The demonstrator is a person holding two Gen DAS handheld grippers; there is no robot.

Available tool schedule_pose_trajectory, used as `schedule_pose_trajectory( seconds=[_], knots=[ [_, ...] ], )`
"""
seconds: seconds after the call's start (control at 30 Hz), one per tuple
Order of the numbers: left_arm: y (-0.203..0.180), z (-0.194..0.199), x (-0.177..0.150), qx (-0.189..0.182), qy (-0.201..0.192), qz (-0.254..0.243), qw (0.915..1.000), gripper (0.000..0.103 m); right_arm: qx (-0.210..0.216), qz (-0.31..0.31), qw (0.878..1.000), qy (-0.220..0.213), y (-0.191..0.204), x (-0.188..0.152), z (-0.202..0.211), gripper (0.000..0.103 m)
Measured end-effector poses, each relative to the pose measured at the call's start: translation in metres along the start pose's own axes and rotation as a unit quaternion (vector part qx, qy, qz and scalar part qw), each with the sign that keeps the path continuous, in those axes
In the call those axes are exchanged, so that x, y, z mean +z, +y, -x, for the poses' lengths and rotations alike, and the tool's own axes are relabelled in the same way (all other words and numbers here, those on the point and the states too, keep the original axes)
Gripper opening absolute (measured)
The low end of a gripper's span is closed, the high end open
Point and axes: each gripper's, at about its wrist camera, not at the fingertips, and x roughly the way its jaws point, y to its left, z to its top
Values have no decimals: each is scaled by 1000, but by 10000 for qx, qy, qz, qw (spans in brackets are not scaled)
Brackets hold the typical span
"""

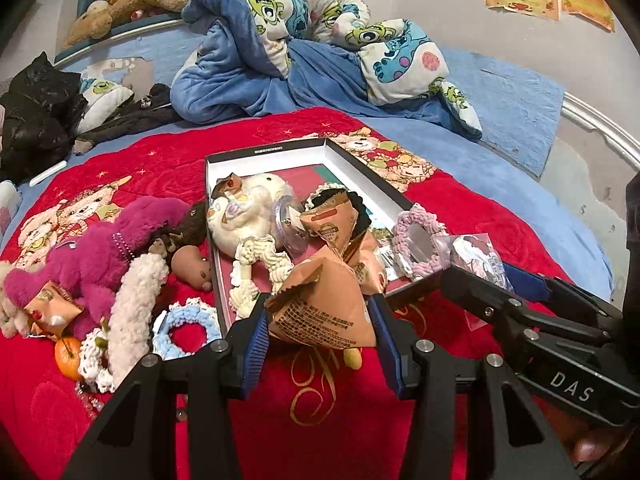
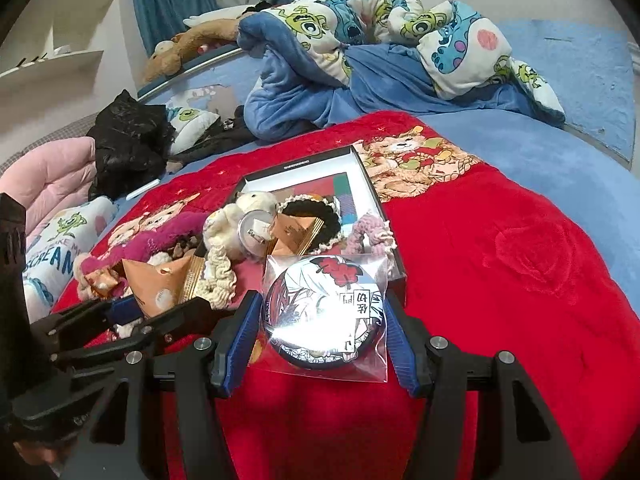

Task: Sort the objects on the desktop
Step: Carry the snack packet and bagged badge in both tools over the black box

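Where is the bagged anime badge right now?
The bagged anime badge sits between the right gripper jaws in the right wrist view, above the red blanket, just in front of the box's near right corner.

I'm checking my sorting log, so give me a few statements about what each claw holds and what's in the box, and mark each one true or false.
1. The left claw grips an orange triangular snack packet. True.
2. The right claw is empty. False: it is closed on a round badge in a clear bag.
3. The black-rimmed box sits on a red blanket. True.
4. The magenta plush toy lies inside the box. False: it lies on the blanket to the box's left.
5. A cream plush toy lies inside the box. True.
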Motion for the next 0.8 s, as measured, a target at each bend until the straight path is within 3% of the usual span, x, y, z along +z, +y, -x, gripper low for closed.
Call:
schedule_pose_trajectory(
  seconds=[0.47,0.8],
  knots=[
    [22,-38,18,166,89,161,9997,50,-16,-120,9998,158,2,23,-41,58],
    [30,-67,25,191,282,-9,9994,50,9,-251,9990,377,12,33,-75,58]
  ],
)
